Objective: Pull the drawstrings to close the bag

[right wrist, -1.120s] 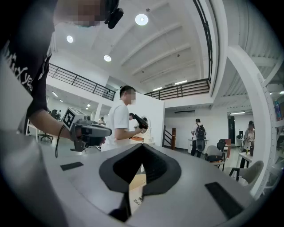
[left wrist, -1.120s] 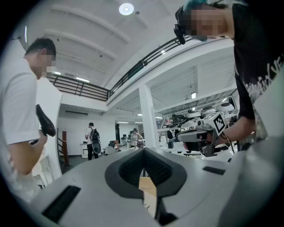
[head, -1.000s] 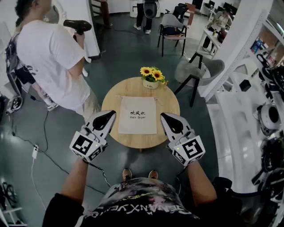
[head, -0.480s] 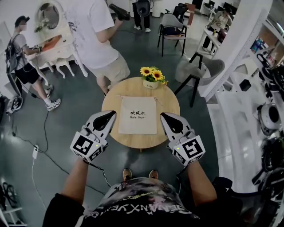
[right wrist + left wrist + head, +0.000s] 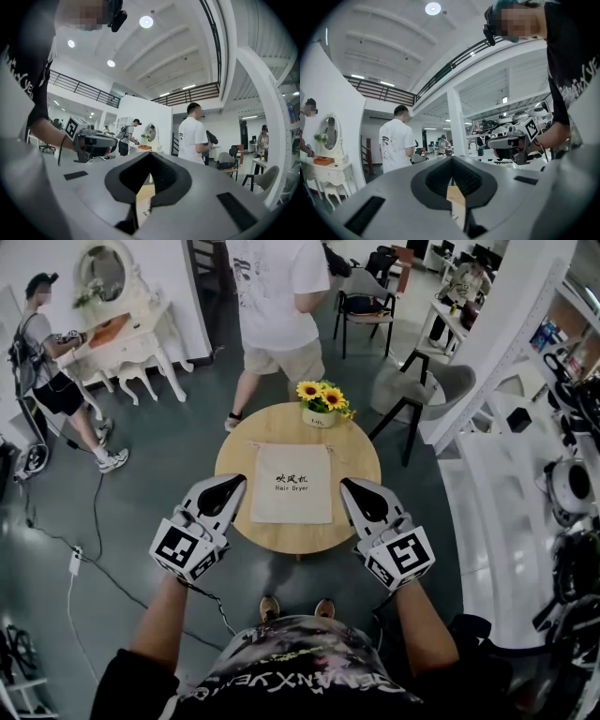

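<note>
- Bag (image 5: 292, 486): matt beige cloth, printed black.
- Table (image 5: 354, 454): smooth pale wood, slight sheen.
- Left gripper (image 5: 240, 480), right gripper (image 5: 344, 484): matt grey plastic, ribbed black pads (image 5: 438, 180).
- Floor (image 5: 141, 512): smooth dark grey, faintly glossy.

Round wooden table (image 5: 352, 460) with bag (image 5: 291, 486), flowerpot (image 5: 319, 416)

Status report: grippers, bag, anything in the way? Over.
Left hand-held gripper shut, empty, left of bag. Right hand-held gripper shut, empty, right of it. Bag flat on table, drawstrings not pulled. Flower pot behind bag, clear of both.
</note>
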Demonstrator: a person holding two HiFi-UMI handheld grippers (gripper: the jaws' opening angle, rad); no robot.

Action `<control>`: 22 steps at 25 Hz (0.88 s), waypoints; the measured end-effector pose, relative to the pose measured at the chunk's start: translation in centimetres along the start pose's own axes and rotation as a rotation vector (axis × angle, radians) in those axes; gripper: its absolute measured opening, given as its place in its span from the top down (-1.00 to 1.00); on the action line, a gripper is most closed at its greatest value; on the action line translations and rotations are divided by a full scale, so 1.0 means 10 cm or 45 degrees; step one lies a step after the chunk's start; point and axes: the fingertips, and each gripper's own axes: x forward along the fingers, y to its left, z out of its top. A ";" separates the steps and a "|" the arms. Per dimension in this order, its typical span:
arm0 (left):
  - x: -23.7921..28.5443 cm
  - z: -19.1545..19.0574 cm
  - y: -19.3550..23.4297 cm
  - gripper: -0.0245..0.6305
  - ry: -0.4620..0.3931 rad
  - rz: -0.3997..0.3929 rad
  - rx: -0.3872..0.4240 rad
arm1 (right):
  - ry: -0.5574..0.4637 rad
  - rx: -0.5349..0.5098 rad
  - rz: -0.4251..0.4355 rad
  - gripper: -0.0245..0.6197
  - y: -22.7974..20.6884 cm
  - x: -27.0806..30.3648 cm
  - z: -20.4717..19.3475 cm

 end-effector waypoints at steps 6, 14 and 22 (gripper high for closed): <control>0.01 -0.01 -0.01 0.88 0.006 -0.002 0.001 | -0.005 0.006 -0.003 0.91 -0.01 -0.01 -0.02; 0.02 -0.03 0.03 0.88 0.010 0.010 0.000 | -0.007 0.003 -0.002 0.91 -0.01 0.02 -0.03; 0.03 -0.06 0.03 0.88 0.013 0.011 -0.001 | -0.011 0.010 0.010 0.90 -0.01 0.02 -0.04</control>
